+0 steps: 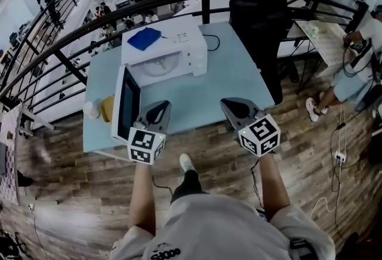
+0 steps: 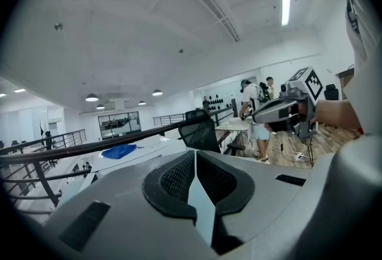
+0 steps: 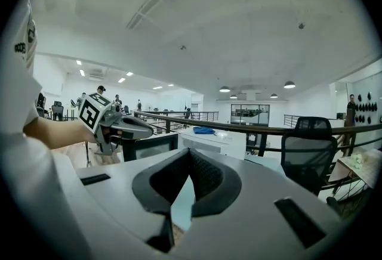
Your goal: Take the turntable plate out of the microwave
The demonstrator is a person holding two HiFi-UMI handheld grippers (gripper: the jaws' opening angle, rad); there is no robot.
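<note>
Left gripper [image 1: 157, 111] clenched, empty | right gripper [image 1: 231, 106] clenched, empty | both over table [image 1: 239, 74] near edge | microwave [image 1: 179, 44] door open

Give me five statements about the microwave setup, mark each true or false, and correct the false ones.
1. The microwave has its door open. True.
2. The turntable plate lies on the table. False: it sits inside the microwave.
3. A blue cloth lies on top of the microwave. True.
4. The left hand-held gripper holds the plate. False: it is shut and empty.
5. The right hand-held gripper is wide open. False: it is shut.
</note>
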